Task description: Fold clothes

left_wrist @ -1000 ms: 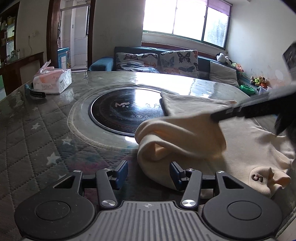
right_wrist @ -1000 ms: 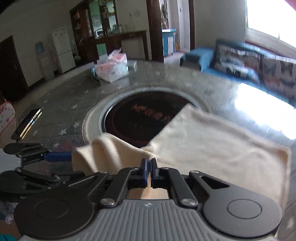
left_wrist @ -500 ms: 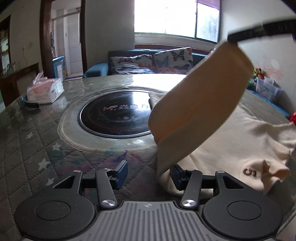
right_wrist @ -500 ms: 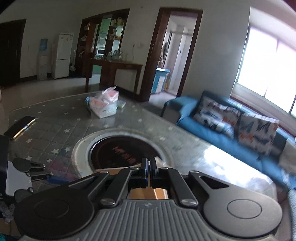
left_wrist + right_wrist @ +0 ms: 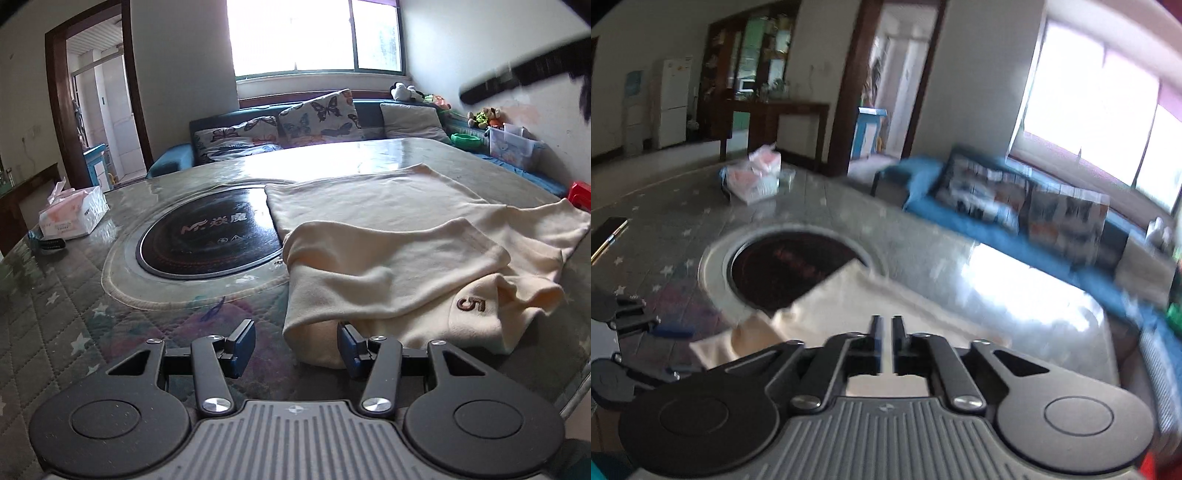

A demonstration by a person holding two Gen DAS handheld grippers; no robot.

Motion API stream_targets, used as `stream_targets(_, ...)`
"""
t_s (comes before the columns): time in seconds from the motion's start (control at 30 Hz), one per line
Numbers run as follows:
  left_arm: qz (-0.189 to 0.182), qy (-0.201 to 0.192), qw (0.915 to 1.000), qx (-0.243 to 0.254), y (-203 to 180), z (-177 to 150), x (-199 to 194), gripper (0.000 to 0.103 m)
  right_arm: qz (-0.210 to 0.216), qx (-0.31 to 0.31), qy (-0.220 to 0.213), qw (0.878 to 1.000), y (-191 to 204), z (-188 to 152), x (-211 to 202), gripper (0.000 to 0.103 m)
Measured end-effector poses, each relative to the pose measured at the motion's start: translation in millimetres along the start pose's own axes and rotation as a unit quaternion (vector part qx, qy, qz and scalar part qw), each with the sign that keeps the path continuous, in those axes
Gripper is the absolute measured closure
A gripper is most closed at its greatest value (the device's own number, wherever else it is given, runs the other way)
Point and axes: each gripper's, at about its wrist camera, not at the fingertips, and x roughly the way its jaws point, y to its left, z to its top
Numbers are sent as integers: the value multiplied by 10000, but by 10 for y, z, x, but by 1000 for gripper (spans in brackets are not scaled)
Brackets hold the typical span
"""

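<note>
One cream garment (image 5: 388, 236) lies half-folded on the desk (image 5: 74, 314) beside one tissue pack (image 5: 72, 214), left hand-held gripper (image 5: 297, 345) released around its fold, right hand-held gripper (image 5: 885, 341) opening, empty.

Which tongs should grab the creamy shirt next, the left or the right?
Left, probably. The left tongs sit low and open, at the near fold of the cream shirt. The right tongs are up above the shirt, empty, just opening.
</note>
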Motion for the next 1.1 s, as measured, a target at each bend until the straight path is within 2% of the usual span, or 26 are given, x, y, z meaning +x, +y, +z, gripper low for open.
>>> stream_targets(0.13, 56, 2, 10000, -75, 31, 0, 0, 52, 338, 468, 558, 9968, -66, -314, 326, 85)
stream_targets(0.2, 54, -2, 10000, -65, 37, 2, -2, 52, 339, 602, 811, 9943, -79, -475, 492, 74)
stream_targets(0.23, 57, -8, 10000, -53, 37, 1, -1, 52, 345, 692, 918, 9928, -97, -550, 555, 72)
stream_targets(0.4, 47, -26, 10000, -44, 28, 2, 15, 56, 506, 1329, 1098, 9837, -197, -795, 714, 72)
stream_targets(0.47, 45, -34, 10000, -27, 13, 3, 25, 56, 543, 1381, 1043, 9834, -203, -824, 721, 71)
stream_targets(0.57, 66, -46, 10000, -8, -7, 2, 38, 60, 563, 1316, 997, 9847, -179, -806, 713, 93)
stream_targets(0.6, 80, -55, 10000, 0, -13, 1, 38, 65, 532, 1252, 958, 9861, -169, -790, 689, 96)
stream_targets(0.67, 100, -81, 9999, 59, -28, -7, 33, 69, 475, 1116, 799, 9894, -166, -704, 584, 97)
stream_targets(0.77, 127, -119, 9997, 177, -62, -20, 32, 82, 299, 814, 451, 9952, -157, -508, 351, 97)
stream_targets(0.93, 127, -194, 9992, 326, -121, -31, 27, 93, 7, 370, -89, 9993, -172, -178, -38, 97)
stream_targets(1.1, 141, -331, 9980, 526, -162, -46, -35, 98, -172, 279, -121, 9994, -175, -114, -93, 97)
